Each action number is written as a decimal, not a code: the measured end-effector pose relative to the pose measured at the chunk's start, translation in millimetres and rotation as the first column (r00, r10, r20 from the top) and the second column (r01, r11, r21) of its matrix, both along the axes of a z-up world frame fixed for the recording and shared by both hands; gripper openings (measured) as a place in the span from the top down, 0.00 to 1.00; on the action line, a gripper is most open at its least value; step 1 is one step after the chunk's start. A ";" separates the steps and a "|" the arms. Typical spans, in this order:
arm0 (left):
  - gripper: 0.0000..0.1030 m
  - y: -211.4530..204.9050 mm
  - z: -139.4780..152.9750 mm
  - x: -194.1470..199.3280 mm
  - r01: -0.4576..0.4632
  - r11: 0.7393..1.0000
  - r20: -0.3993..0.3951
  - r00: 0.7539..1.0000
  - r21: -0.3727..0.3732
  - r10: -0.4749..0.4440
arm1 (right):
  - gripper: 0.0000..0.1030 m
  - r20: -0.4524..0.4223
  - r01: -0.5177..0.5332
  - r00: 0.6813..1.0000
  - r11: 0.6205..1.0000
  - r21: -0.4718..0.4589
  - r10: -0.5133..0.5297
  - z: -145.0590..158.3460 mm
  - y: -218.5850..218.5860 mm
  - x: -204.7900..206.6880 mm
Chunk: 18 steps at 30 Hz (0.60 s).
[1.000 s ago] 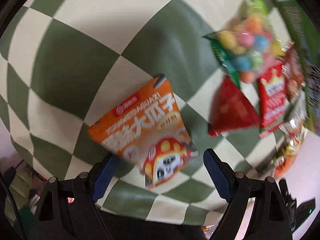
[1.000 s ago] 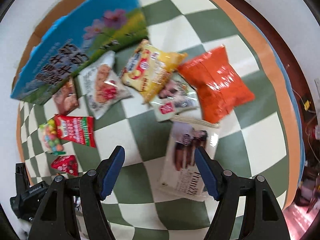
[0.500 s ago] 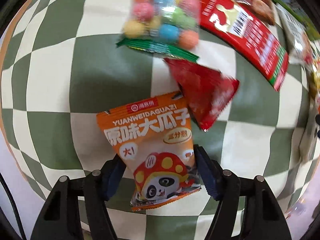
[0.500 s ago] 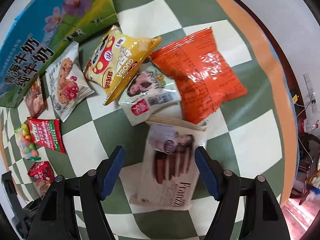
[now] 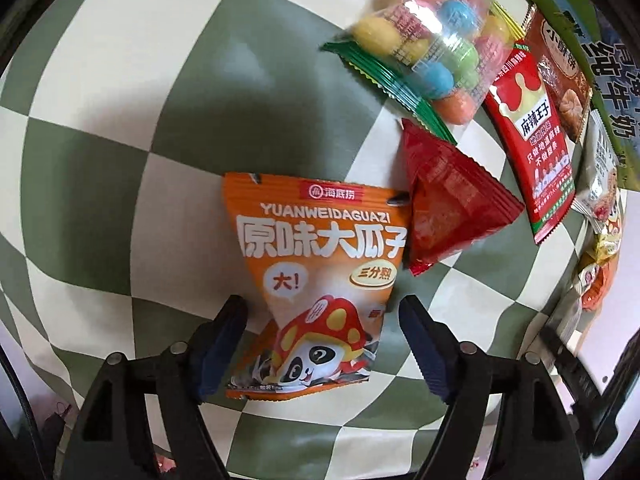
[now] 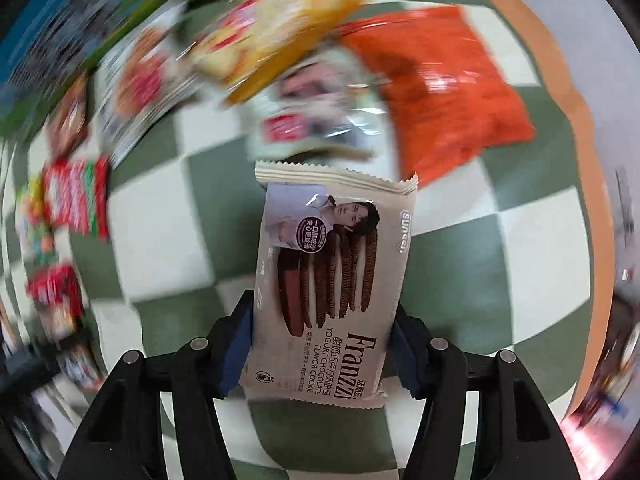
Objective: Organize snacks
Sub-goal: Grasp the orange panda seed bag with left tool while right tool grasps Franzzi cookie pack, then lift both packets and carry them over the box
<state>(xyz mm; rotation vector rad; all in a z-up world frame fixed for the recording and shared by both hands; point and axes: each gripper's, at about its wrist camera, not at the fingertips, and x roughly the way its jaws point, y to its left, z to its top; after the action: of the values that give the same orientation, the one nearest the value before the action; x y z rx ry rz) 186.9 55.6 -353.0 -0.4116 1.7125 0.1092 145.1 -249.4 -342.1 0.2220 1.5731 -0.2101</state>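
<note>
The left gripper (image 5: 322,320) points down at a checked green-and-cream cloth (image 5: 120,120). Its jaws are opening: the orange seed packet (image 5: 316,272) lies between the two blue-padded fingers (image 5: 224,340), with a slim gap showing on each side, so the pads no longer press on it. The packet lies flat on the cloth, its long axis running from 6 to 12 o'clock, wide printed top toward 12.

The right gripper (image 6: 322,336) points straight down and its jaws are closing on the beige cookie pack (image 6: 332,280); both pads meet the pack's long edges near its lower end. The pack's long axis runs 6 to 12 o'clock, its crimped seal at 12.

In the left view, five more snacks sit from 1 to 3 o'clock: one red triangular pouch (image 5: 448,208) touching the seed packet's upper right corner, one clear bag of coloured balls (image 5: 436,36), one red strip packet (image 5: 532,148), one brown packet (image 5: 560,72) and one pale packet (image 5: 600,184). A printed carton (image 5: 608,52) lies along the edge at 2 o'clock.

In the blurred right view, one large orange bag (image 6: 440,88) lies at 1 o'clock and one yellow bag (image 6: 276,32) at 12.
</note>
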 end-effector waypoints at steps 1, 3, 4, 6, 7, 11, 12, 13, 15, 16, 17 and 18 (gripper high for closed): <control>0.36 -0.1 0.6 -1.5 0.033 0.999 0.008 0.999 0.036 -0.033 | 0.39 -0.007 -0.051 0.999 0.999 0.004 0.051 -0.9 8.3 -3.6; 0.46 -9.6 4.2 -5.2 0.120 0.988 0.034 0.992 0.097 -0.124 | 0.39 -0.018 -0.143 0.989 0.989 0.029 0.144 -2.5 25.1 -12.3; 0.50 -22.7 7.7 -6.5 0.165 0.979 0.040 0.985 0.119 -0.171 | 0.39 -0.028 -0.176 0.984 0.984 0.038 0.177 -3.3 31.5 -16.6; 0.50 -35.2 11.9 -12.6 0.233 0.962 0.052 0.969 0.145 -0.243 | 0.39 -0.042 -0.238 0.970 0.969 0.063 0.241 -4.9 42.7 -25.7; 0.50 -45.0 12.5 -13.4 0.262 0.953 0.054 0.961 0.150 -0.272 | 0.39 -0.055 -0.258 0.963 0.963 0.077 0.263 -6.8 45.9 -29.5; 0.48 -65.8 8.2 -21.6 0.352 0.921 0.034 0.932 0.166 -0.362 | 0.37 -0.067 -0.245 0.965 0.963 0.113 0.254 -12.7 42.4 -35.1; 0.46 -69.8 6.0 -23.0 0.350 0.923 0.028 0.933 0.162 -0.359 | 0.37 -0.070 -0.238 0.967 0.965 0.110 0.247 -13.8 39.0 -34.6; 0.44 -67.2 4.1 -17.5 0.343 0.926 0.025 0.936 0.156 -0.351 | 0.34 -0.066 -0.231 0.969 0.968 0.103 0.238 -14.0 37.6 -32.5; 0.44 -67.3 0.1 -19.1 0.317 0.937 0.028 0.946 0.144 -0.324 | 0.34 -0.058 -0.211 0.974 0.972 0.101 0.218 -14.8 38.4 -24.4; 0.44 -65.2 -3.0 -16.5 0.311 0.939 0.033 0.947 0.144 -0.319 | 0.34 -0.054 -0.203 0.976 0.974 0.099 0.209 -15.0 36.9 -23.7; 0.44 -68.0 -2.1 -17.8 0.306 0.940 0.042 0.948 0.149 -0.315 | 0.34 -0.053 -0.201 0.977 0.975 0.095 0.206 -16.0 35.9 -22.7; 0.44 -62.0 3.1 -11.7 0.305 0.940 0.045 0.948 0.152 -0.315 | 0.34 -0.054 -0.201 0.977 0.975 0.090 0.206 -14.1 33.2 -15.3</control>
<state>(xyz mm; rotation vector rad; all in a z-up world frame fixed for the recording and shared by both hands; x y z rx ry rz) 175.3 -6.4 -349.8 -0.0350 1.6683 -0.0125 129.8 -216.2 -356.1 0.1193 1.6571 0.0097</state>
